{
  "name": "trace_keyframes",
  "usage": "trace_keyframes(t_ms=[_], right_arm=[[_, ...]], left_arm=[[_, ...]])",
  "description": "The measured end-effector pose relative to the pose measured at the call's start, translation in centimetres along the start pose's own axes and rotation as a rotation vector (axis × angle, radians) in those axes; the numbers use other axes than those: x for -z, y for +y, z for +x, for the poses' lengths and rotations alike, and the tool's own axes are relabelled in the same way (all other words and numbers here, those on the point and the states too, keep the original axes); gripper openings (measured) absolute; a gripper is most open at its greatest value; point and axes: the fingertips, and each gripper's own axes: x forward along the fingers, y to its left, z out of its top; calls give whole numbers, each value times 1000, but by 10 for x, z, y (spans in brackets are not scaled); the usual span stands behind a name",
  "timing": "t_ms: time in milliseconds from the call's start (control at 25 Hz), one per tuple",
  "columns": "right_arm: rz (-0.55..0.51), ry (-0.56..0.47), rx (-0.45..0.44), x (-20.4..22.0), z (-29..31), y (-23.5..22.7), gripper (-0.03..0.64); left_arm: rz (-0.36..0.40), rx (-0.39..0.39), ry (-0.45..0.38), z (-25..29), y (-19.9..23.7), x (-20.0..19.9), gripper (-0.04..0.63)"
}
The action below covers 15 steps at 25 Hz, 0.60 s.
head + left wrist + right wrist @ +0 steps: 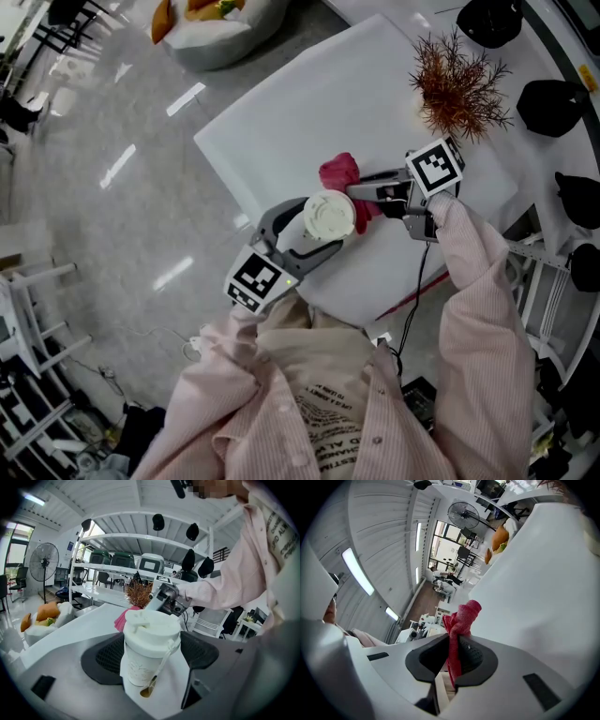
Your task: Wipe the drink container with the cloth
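Nearest you, both arms in pink sleeves (483, 309) are bent and reach forward over the near edge of the one white table (281, 122). You hold two grippers, one in each hand.

The left gripper (151, 654) comes in from the near left. Its two jaws are spread and pressed on either side of the single drink container, a white cup (328, 217) with a white lid. The cup stands upright over the table's near edge. Whether its base rests on the table cannot be told.

The right gripper (453, 656) lies just right of the cup and points left toward it, its marker cube facing up. Its jaws are closed tight on the one red cloth (461, 618). The cloth bunches out past the jaw tips, just behind and to the right of the cup's lid. Whether cloth and cup touch cannot be told.

Beyond the cup and to its right, one dried brown plant (459, 84) stands on the table. Further right of it, three black caps (553, 105) sit on white shelving. Far beyond the cup to the left, one pale beanbag (225, 37) rests on the floor.
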Motion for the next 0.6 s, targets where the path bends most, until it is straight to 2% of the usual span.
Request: trace_keyframes(t_ms=[600], right_arm=[[33,125,-29,5,17,-21,41]], left_arm=[[-4,5,-6,-1,-1,-1,371]])
